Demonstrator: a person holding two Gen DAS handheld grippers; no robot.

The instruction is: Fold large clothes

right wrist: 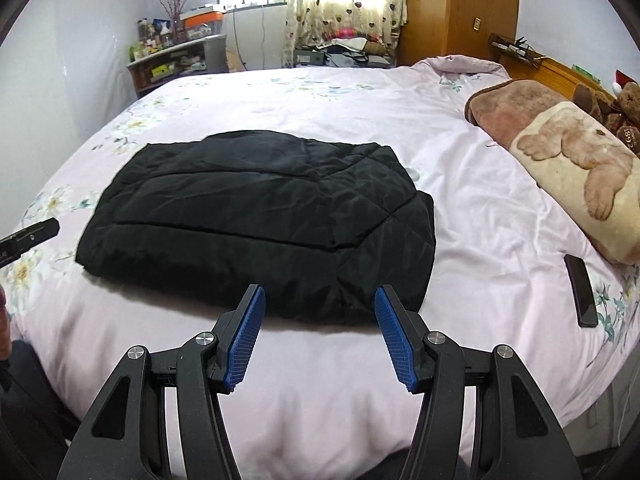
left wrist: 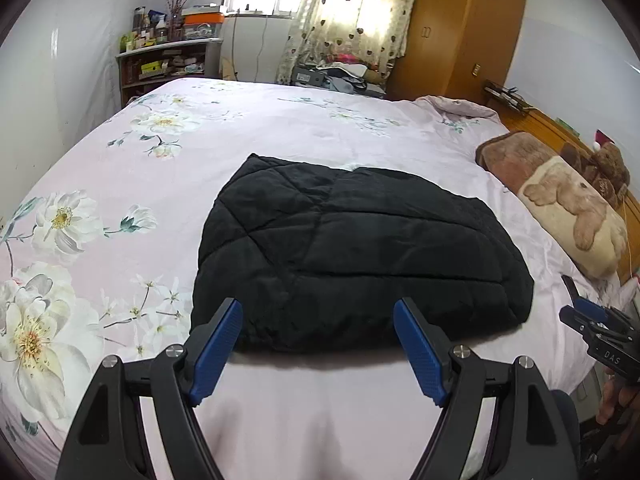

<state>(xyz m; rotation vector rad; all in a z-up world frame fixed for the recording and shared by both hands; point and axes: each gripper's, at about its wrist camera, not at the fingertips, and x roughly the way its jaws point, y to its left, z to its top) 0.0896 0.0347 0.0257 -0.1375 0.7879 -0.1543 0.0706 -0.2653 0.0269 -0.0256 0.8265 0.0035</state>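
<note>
A folded black jacket (left wrist: 352, 252) lies at center frame on a floral pink bedspread (left wrist: 120, 184), while the left gripper (left wrist: 318, 312) and right gripper (right wrist: 320, 300) hover at its near edge, fingers apart and empty, a phone (right wrist: 582, 296) at lower right.

Black quilted jacket (right wrist: 256, 216) of faintly shiny cloth, matt floral cotton bedspread (right wrist: 460, 184) (creased), glossy wooden wardrobe (left wrist: 460, 28)

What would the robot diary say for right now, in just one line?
left tongs: open, empty | right tongs: open, empty | black quilted padded jacket: folded, flat on pink floral bedspread | both tongs at jacket's near edge
</note>
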